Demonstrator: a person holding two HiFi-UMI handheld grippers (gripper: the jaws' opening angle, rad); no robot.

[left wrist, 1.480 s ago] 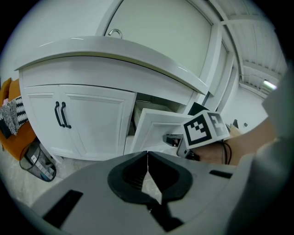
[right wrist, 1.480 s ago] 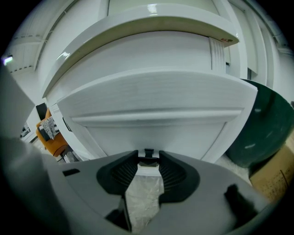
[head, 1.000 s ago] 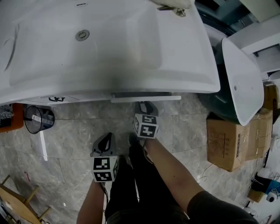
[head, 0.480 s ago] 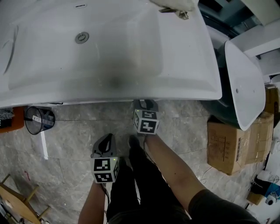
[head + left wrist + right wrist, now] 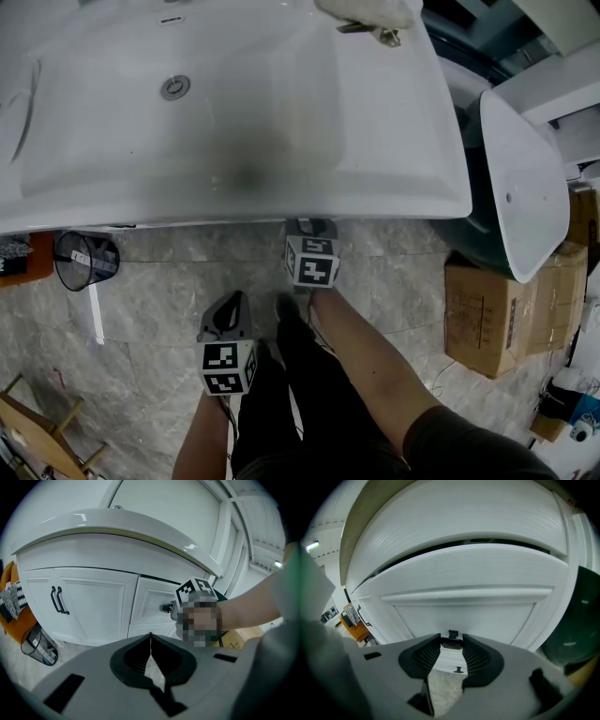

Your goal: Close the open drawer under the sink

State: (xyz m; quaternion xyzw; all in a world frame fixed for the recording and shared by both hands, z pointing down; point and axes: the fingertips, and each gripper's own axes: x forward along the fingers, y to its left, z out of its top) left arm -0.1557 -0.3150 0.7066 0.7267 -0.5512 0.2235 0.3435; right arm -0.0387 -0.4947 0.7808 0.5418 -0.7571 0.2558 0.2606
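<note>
Right gripper view: drawer handle [image 5: 452, 642] between fingers [image 5: 427, 656].

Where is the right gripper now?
In the head view the right gripper is central, just below the front edge of the sink; its own view shows its jaws on the drawer handle.

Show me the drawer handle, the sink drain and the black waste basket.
drawer handle [image 5: 166, 607]: left gripper view, on its dark end.
sink drain [image 5: 174, 88]: head view, middle of the metal ring.
waste basket [image 5: 70, 274]: head view, on its lower mesh wall.
</note>
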